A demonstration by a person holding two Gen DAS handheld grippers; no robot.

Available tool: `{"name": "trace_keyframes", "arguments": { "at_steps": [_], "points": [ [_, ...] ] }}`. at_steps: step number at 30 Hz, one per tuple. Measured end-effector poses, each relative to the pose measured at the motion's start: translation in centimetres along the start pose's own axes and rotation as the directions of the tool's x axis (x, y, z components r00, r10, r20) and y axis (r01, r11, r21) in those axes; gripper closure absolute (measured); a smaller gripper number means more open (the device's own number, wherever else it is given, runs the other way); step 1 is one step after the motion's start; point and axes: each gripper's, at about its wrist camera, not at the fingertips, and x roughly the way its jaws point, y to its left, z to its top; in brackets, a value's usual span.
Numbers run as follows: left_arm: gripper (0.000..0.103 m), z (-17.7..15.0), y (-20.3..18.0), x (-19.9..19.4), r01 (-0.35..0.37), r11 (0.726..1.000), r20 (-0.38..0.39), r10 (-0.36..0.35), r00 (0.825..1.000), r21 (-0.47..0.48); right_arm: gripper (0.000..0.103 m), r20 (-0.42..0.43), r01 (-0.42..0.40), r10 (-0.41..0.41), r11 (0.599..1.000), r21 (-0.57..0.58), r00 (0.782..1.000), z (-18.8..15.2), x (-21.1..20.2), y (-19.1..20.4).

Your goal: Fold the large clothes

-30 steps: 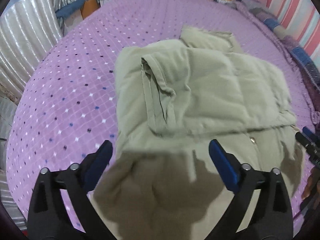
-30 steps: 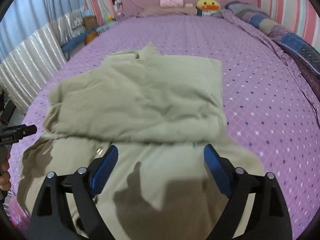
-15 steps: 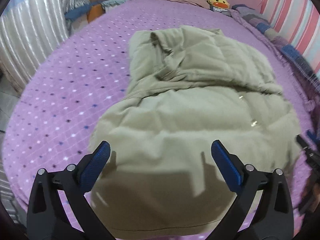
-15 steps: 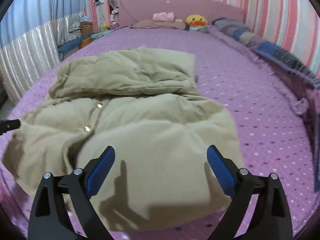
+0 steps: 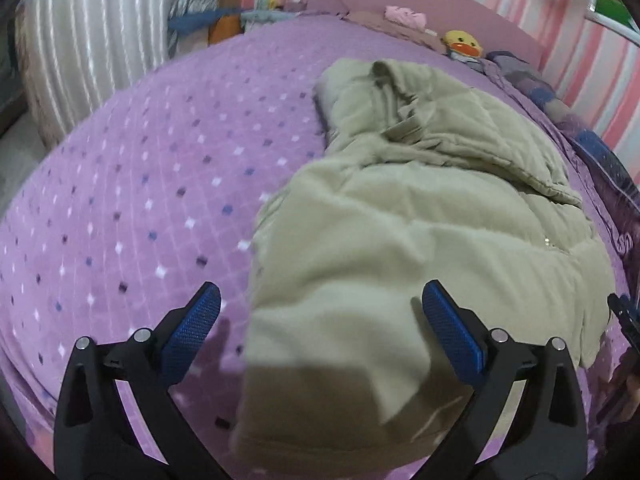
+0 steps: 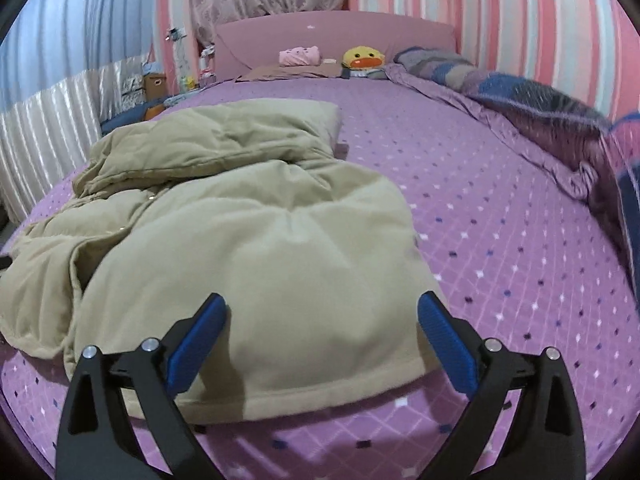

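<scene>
A large beige padded jacket (image 5: 420, 220) lies partly folded on the purple bed, its upper part doubled over at the far end. It also shows in the right wrist view (image 6: 256, 240). My left gripper (image 5: 320, 328) is open and empty, low over the jacket's near left hem. My right gripper (image 6: 322, 330) is open and empty, just above the jacket's near hem edge. The right gripper's tip (image 5: 624, 320) shows at the right edge of the left wrist view.
The purple dotted bedspread (image 6: 500, 240) spreads around the jacket. A crumpled patchwork quilt (image 6: 520, 96) lies along the right side. A yellow duck toy (image 6: 362, 58) and pink pillow (image 6: 300, 56) sit by the headboard. Boxes (image 6: 154, 84) and a curtain stand left.
Both grippers have drawn back and dropped lower toward the near edge of the bed. The jacket's lower half, close under them before, now lies flat further ahead.
</scene>
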Motion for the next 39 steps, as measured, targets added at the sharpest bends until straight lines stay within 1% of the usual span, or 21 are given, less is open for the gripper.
{"name": "trace_keyframes", "arguments": {
  "at_steps": [1,3,5,7,9,12,14,17,19,23,26,30,34,36,39],
  "points": [
    [0.003,-0.1,0.1,0.0,-0.005,1.000,0.001,0.005,1.000,0.000,0.006,0.018,0.001,-0.002,1.000,0.025,1.000,-0.2,-0.3,-0.6],
    [0.003,0.0,0.3,-0.8,-0.027,1.000,0.030,0.027,0.999,0.002,0.006,0.040,0.016,-0.019,0.999,0.052,0.999,-0.6,-0.8,-1.2],
    [0.003,0.0,0.9,-1.4,-0.025,1.000,0.051,0.025,0.998,-0.014,0.006,0.053,0.037,-0.040,0.998,0.056,0.998,-1.2,-1.1,-1.5],
    [0.003,0.0,1.4,-1.5,-0.013,0.999,0.049,0.015,0.999,-0.038,0.006,0.048,0.073,-0.075,0.996,0.050,0.996,-2.1,-1.0,-1.8],
    [0.003,-0.1,2.0,-1.2,-0.022,0.998,0.035,0.024,0.999,-0.063,0.006,0.031,0.081,-0.083,0.994,0.068,0.996,-2.4,-1.0,-2.1],
    [0.003,-0.2,2.3,-1.1,-0.025,0.997,0.022,0.027,0.999,-0.073,0.006,0.045,0.094,-0.098,0.993,0.077,0.994,-2.3,-1.6,-2.2],
    [0.003,-0.4,2.0,-1.2,-0.024,0.998,0.016,0.025,1.000,-0.062,0.006,0.052,0.110,-0.114,0.991,0.070,0.992,-2.3,-2.0,-2.2],
    [0.003,-0.8,1.0,-1.3,-0.054,0.999,0.010,0.054,0.998,-0.007,0.006,0.049,0.108,-0.113,0.990,0.093,0.992,-2.3,-2.2,-2.4],
    [0.003,-1.0,0.3,-1.6,-0.053,0.998,0.011,0.053,0.999,0.024,0.006,0.047,0.110,-0.115,0.988,0.106,0.992,-2.3,-2.2,-2.7],
    [0.003,-1.1,-0.5,-2.1,-0.051,0.997,0.031,0.050,0.998,0.056,0.006,0.046,0.103,-0.110,0.987,0.121,0.993,-2.4,-2.8,-2.8],
    [0.003,-1.0,-0.7,-1.9,-0.038,0.997,0.027,0.036,0.999,0.061,0.006,0.043,0.108,-0.115,0.986,0.128,0.993,-2.4,-2.9,-2.9],
    [0.003,-1.1,-0.8,-1.9,-0.059,0.996,0.031,0.057,0.998,0.072,0.006,0.033,0.110,-0.116,0.984,0.140,0.993,-2.7,-2.6,-3.2],
    [0.003,-1.1,-0.4,-2.0,-0.054,0.997,0.038,0.052,0.998,0.058,0.006,0.027,0.094,-0.100,0.983,0.157,0.995,-2.9,-2.3,-3.5],
    [0.003,-1.0,-0.2,-1.7,-0.047,0.998,0.026,0.046,0.999,0.047,0.006,0.032,0.086,-0.092,0.982,0.168,0.995,-2.9,-2.3,-3.7],
    [0.003,-0.8,0.3,-1.5,-0.020,1.000,0.018,0.020,1.000,0.021,0.006,0.038,0.075,-0.083,0.980,0.186,0.996,-2.9,-2.3,-4.0]
  ]
}}
